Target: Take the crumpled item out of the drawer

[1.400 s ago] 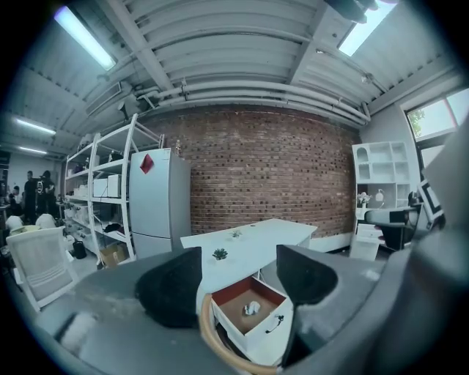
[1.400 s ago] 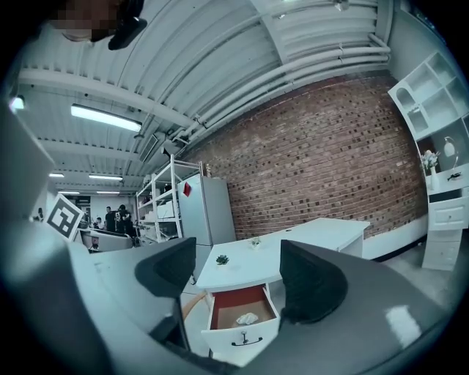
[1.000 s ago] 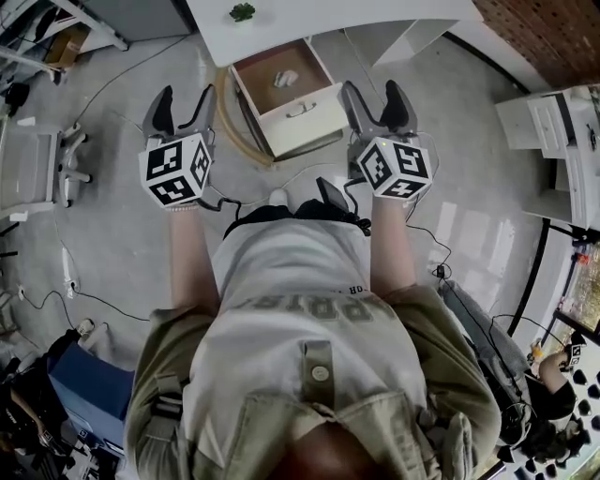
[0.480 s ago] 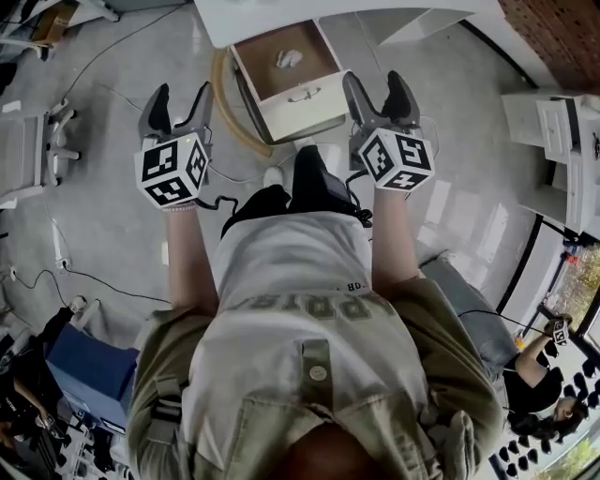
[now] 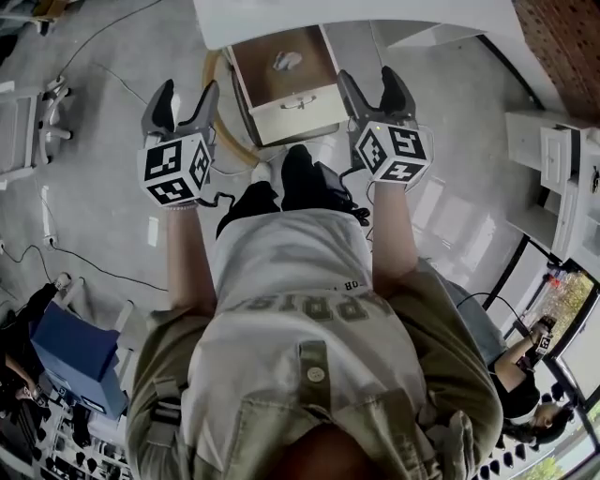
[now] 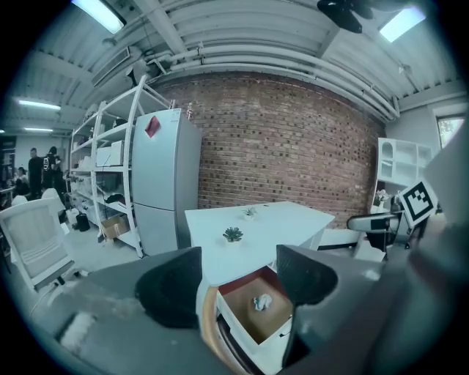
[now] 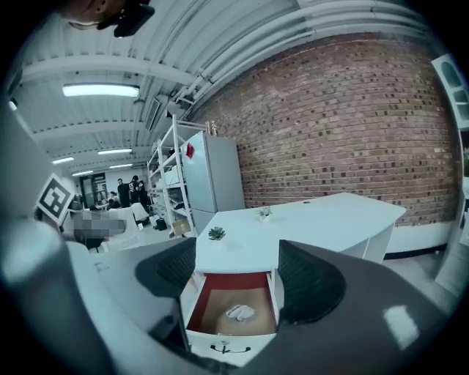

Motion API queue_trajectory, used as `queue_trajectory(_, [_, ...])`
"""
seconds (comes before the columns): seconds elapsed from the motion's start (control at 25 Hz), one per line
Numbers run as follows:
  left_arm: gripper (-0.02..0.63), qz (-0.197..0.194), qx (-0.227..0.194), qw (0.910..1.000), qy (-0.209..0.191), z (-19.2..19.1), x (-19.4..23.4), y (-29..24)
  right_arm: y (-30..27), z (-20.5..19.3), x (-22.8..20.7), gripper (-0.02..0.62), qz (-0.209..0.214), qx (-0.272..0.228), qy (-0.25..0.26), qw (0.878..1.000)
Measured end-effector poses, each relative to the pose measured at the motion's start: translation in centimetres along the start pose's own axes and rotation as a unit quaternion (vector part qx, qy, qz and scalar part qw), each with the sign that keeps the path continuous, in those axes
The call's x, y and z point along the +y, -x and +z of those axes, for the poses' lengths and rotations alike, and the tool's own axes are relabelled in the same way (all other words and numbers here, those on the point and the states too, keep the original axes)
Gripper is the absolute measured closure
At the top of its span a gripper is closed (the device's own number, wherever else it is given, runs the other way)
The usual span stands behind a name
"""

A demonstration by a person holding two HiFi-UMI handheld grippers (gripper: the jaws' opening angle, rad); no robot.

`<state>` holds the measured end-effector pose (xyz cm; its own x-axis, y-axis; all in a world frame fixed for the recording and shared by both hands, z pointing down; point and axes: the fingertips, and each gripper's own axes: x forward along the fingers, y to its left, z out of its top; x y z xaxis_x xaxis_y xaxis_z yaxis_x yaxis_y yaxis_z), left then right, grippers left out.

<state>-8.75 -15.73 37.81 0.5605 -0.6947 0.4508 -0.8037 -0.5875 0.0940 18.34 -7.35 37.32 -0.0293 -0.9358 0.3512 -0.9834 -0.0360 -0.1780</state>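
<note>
A white crumpled item (image 5: 288, 61) (image 6: 261, 301) (image 7: 239, 312) lies on the brown floor of an open white drawer (image 5: 298, 112) (image 7: 223, 343) that sticks out from under a white desk (image 5: 356, 14) (image 7: 300, 227). My left gripper (image 5: 180, 99) (image 6: 238, 282) hovers open, left of the drawer and short of it. On the other side my right gripper (image 5: 369, 86) (image 7: 236, 277) is open too, just off the drawer's front right corner. Neither holds anything, and both stand well clear of the item.
A small green plant (image 6: 233, 234) (image 7: 216, 234) sits on the desk top. A tan hoop (image 5: 220, 112) leans by the drawer's left side. White shelving and a grey fridge (image 6: 163, 187) stand against the brick wall. Cables (image 5: 84, 267) trail on the floor; a white chair (image 5: 33, 131) stands at left.
The person has stepped forward: the drawer and desk have come closer and now lie between the two grippers. Both grippers stay open.
</note>
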Motion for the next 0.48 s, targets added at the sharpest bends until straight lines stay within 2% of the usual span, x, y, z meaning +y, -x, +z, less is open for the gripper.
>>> queue_trajectory(0.24, [0.282, 0.0, 0.018, 0.9998, 0.0, -0.7, -1.5, -2.3, -5.3, -2.6, -0.8, 0.245, 0.056, 0.072, 0.072, 0.993])
queue_trajectory(0.48, [0.282, 0.005, 0.042, 0.9991, 0.011, -2.4, -3.1, -3.3, -10.7, -7.6, 0.0, 0.238, 0.13, 0.157, 0.148, 0.968])
